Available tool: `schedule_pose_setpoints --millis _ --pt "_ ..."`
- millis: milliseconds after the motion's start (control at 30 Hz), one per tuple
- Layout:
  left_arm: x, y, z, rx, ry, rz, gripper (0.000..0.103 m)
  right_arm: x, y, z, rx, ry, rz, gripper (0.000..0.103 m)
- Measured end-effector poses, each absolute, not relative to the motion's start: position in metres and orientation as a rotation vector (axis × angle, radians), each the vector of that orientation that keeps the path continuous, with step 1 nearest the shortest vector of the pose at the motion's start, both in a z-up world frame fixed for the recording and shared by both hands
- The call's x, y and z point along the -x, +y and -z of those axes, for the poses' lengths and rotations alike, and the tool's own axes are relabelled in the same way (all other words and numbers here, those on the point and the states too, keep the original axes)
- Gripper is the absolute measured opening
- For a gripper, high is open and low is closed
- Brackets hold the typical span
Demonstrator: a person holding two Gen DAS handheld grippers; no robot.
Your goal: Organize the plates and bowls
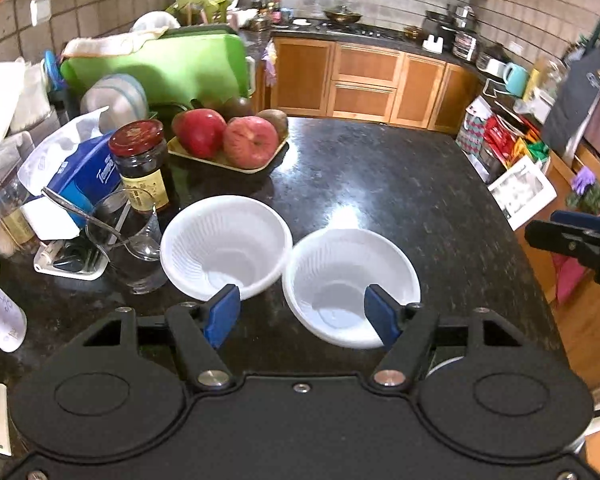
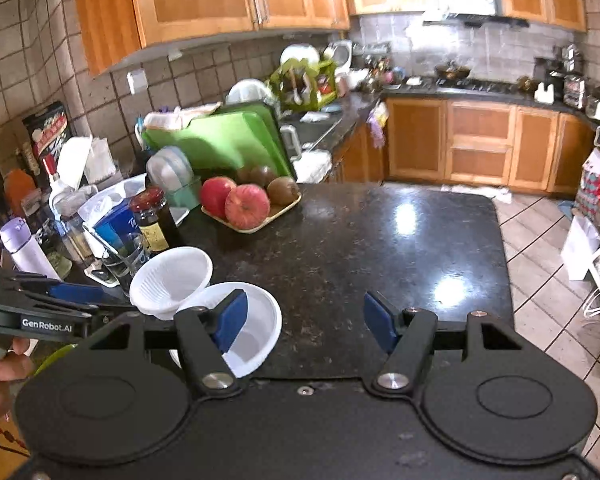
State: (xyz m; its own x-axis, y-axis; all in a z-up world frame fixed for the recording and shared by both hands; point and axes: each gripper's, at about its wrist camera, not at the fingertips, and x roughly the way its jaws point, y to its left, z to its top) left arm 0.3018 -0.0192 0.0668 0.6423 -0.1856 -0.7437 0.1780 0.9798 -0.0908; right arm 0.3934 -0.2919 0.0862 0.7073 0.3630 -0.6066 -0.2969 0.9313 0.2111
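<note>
Two white plastic bowls stand side by side on the black granite counter (image 1: 380, 184). The left bowl (image 1: 226, 240) is a little farther away; the right bowl (image 1: 350, 284) is nearer. My left gripper (image 1: 304, 314) is open and empty just above and before them, its fingertips over each bowl's near rim. In the right wrist view both bowls show at the left: the left bowl (image 2: 172, 276) and the right bowl (image 2: 252, 328). My right gripper (image 2: 306, 318) is open and empty over bare counter, to the right of the bowls. It shows at the right edge of the left wrist view (image 1: 576, 244).
A glass with a spoon (image 1: 130, 248), a dark jar (image 1: 144, 164), a blue tissue pack (image 1: 80, 176) and a tray of apples and kiwis (image 1: 228, 140) crowd the counter's left and back. A green cutting board (image 1: 160, 64) stands behind. The counter's edge runs along the right.
</note>
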Motion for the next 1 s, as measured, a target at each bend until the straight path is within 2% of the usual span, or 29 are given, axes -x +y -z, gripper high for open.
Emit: schedule_pose_setpoints --millis 233,333,433,667,1000 --pt "-0.326 -0.017 -0.058 0.082 0.924 0.211 0.069 -0.449 -0.262 -0.067 -0.058 0.840 -0.457 0.067" --pt "-0.331 -0.021 -0.051 0.094 0.958 0.192 0.068 -0.468 -0.247 -0.049 -0.039 0.908 -0.491 0.057" --pt "-0.335 -0.022 -0.043 0.106 0.988 0.179 0.066 -0.485 -0.237 -0.032 -0.034 0.973 -0.507 0.055" --pt "-0.339 -0.029 -0.032 0.087 1.006 0.147 0.065 -0.499 -0.228 -0.006 -0.023 1.013 -0.529 0.052" --pt "-0.351 -0.036 -0.017 0.064 1.055 0.110 0.057 -0.499 -0.227 0.004 0.001 1.008 -0.538 0.045"
